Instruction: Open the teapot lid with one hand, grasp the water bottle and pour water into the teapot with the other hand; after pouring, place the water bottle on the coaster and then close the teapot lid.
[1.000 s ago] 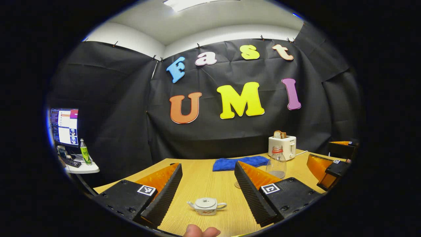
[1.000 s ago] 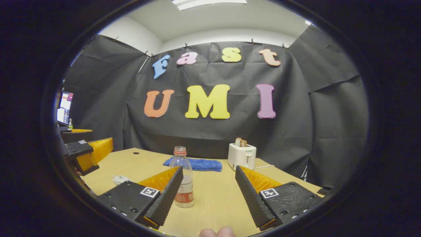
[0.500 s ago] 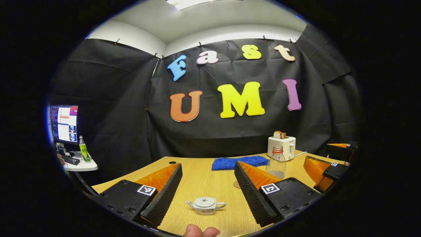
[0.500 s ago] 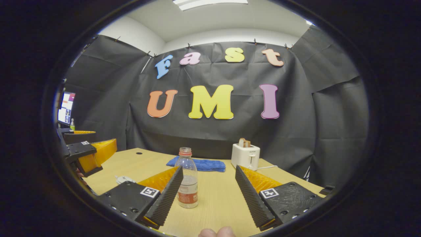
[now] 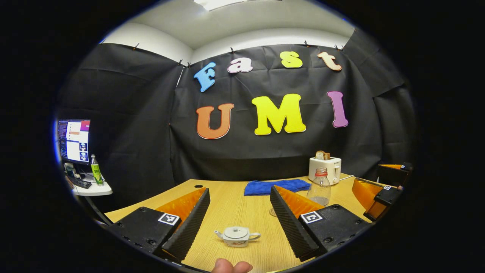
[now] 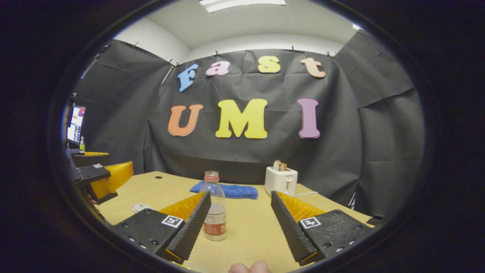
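A small white teapot point(image 5: 237, 236) with its lid on sits on the wooden table point(image 5: 235, 206), low between the fingers of my open left gripper point(image 5: 239, 190). A clear water bottle point(image 5: 320, 187) with a red cap stands upright farther right, holding a little water. A round coaster point(image 5: 272, 212) peeks out behind my right finger. In the right gripper view the bottle point(image 6: 214, 208) stands just inside the left finger of my open right gripper point(image 6: 240, 194), untouched. The teapot point(image 6: 139, 207) shows partly at the left, below the left gripper point(image 6: 104, 178).
A white toaster point(image 5: 325, 170) with bread and a blue cloth point(image 5: 276, 186) lie at the table's back. The right gripper point(image 5: 373, 197) hovers at the right edge. A side desk with a monitor point(image 5: 74, 140) and a green bottle point(image 5: 96, 174) stands off left.
Both views drift only slightly. The bottle shifts a little to the right in the right gripper view. Both grippers stay open, and nothing on the table has moved.
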Demonstrator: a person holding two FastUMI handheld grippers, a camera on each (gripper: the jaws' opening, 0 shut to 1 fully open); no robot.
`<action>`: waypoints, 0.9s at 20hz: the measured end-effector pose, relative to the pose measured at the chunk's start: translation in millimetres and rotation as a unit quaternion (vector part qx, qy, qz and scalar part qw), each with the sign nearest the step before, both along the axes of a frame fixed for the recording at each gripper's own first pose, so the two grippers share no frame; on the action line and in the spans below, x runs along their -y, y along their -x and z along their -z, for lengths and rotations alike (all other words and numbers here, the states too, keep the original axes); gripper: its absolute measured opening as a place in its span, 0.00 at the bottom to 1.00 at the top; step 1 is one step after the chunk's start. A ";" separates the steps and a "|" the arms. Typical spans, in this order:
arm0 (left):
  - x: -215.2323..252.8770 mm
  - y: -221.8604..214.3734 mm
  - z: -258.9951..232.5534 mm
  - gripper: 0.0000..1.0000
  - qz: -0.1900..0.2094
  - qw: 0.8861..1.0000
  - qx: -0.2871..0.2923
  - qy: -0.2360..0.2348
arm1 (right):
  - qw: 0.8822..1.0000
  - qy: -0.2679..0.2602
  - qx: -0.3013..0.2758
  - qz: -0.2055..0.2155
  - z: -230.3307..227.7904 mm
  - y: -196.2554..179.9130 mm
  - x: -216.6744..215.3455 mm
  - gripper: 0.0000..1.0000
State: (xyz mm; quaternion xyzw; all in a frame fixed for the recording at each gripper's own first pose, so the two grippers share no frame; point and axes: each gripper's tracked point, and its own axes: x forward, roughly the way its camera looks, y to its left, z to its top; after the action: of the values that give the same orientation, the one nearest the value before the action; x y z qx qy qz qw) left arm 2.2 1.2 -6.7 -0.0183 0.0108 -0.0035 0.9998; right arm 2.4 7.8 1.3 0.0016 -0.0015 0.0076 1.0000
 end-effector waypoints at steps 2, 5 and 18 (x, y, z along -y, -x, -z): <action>4.1 0.8 -2.1 1.00 0.004 1.000 0.003 -0.004 | 1.000 0.001 -0.006 -0.002 4.1 -1.5 0.7 0.95; 7.8 -0.2 -1.1 1.00 0.010 1.000 0.006 -0.002 | 1.000 0.004 -0.007 -0.003 4.1 -0.2 3.9 0.95; -7.0 7.4 46.8 1.00 0.008 0.999 -0.032 0.017 | 1.000 0.001 -0.024 -0.007 30.3 -8.9 8.3 0.95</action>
State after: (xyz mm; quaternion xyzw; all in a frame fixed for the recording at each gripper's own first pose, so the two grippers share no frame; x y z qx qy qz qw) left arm -5.2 8.2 -53.5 -0.0356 0.0426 -0.0107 0.9984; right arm 11.3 -0.5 -29.0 0.0008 0.0223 0.0141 0.9997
